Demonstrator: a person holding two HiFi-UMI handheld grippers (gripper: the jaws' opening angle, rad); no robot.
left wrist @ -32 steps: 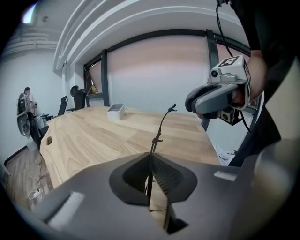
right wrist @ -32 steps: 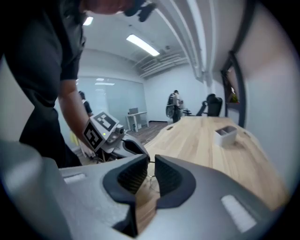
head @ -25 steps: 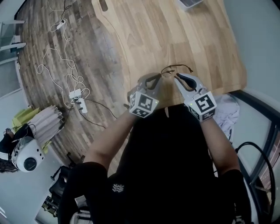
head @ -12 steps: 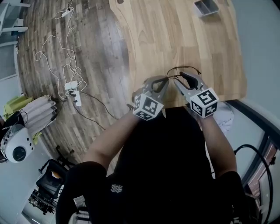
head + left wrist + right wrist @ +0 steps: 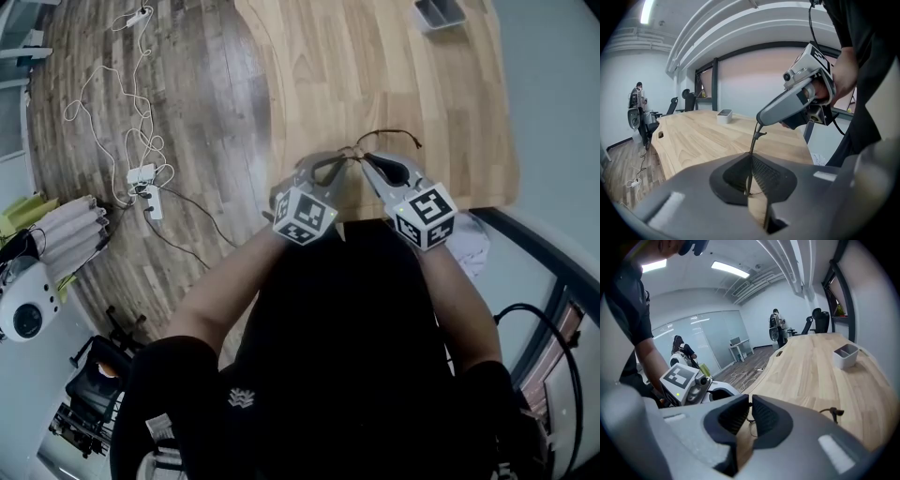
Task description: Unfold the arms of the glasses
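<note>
glasses [image 5: 753, 147] in L gripper [image 5: 345, 161], above table [image 5: 394, 75]
</note>
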